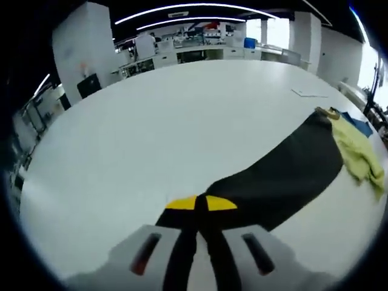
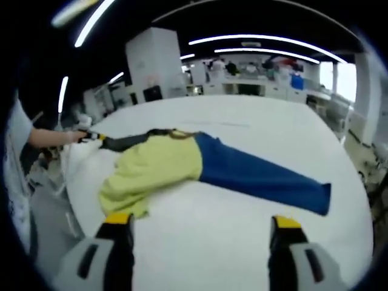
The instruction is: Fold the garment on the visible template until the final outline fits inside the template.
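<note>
A long-sleeved garment lies spread on the white table point(image 1: 151, 139). Its black sleeve point(image 1: 285, 173) runs from my left gripper point(image 1: 200, 203) toward the upper right, where the yellow-green body point(image 1: 357, 151) lies. The left gripper's yellow-tipped jaws are shut on the black sleeve's end. In the right gripper view the yellow-green body point(image 2: 154, 167) is in the middle, with the blue sleeve point(image 2: 260, 176) stretching right and the black sleeve point(image 2: 130, 140) left. My right gripper point(image 2: 202, 221) is open above bare table, short of the garment. The left gripper point(image 2: 91, 136) shows far left, in a person's hand.
The table's rounded edge point(image 2: 73, 200) runs close on the left of the right gripper view, with a person's arm point(image 2: 48, 138) beyond it. A thin pale line point(image 1: 309, 94) marks the tabletop beyond the garment. Desks and white pillars stand behind the table.
</note>
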A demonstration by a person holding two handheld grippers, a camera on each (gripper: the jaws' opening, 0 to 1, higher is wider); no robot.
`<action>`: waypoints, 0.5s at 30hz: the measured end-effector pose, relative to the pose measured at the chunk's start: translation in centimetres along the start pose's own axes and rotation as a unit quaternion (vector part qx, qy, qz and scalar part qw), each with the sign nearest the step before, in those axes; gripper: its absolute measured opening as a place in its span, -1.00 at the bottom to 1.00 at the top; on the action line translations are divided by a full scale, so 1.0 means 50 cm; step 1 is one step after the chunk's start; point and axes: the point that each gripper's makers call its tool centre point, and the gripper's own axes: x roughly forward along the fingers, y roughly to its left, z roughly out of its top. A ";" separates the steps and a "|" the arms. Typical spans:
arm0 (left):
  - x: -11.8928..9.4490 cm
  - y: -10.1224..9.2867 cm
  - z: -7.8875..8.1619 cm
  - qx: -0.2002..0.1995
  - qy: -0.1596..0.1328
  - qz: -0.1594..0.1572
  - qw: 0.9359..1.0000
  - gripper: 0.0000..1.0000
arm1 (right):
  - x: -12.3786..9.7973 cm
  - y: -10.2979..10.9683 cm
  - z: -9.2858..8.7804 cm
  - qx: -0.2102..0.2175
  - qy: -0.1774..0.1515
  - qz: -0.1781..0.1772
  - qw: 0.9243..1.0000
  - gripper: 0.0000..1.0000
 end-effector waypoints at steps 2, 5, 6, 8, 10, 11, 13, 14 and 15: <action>0.016 0.009 -0.003 0.004 0.008 0.002 1.000 -0.99 | 0.000 0.000 -0.001 0.002 0.001 -0.001 1.000 0.86; 0.025 0.010 -0.007 0.016 0.020 0.004 1.000 -0.99 | 0.000 0.007 0.000 0.001 0.002 -0.002 1.000 0.86; 0.037 0.016 -0.011 0.018 0.023 0.006 1.000 -0.99 | 0.001 0.009 0.000 0.001 0.003 -0.002 1.000 0.86; 0.038 0.013 -0.015 0.021 0.028 0.008 0.999 -0.99 | 0.002 0.010 -0.001 0.002 0.004 -0.002 1.000 0.86; 0.035 0.013 -0.018 0.018 0.030 0.010 0.999 -0.99 | 0.004 0.013 -0.002 0.001 0.007 -0.001 1.000 0.86; 0.035 0.013 -0.020 0.017 0.031 0.010 0.999 -0.99 | 0.005 0.014 -0.003 0.001 0.007 -0.001 1.000 0.86; 0.038 0.017 -0.023 0.014 0.031 0.011 0.999 -0.99 | 0.006 0.014 -0.004 0.002 0.007 0.000 1.000 0.86; 0.040 0.021 -0.019 0.014 0.029 0.009 0.999 -0.99 | 0.006 0.014 -0.005 0.002 0.008 0.000 1.000 0.86; 0.041 0.023 -0.018 0.012 0.029 0.009 0.999 -0.99 | 0.007 0.016 -0.006 0.000 0.009 0.000 1.000 0.85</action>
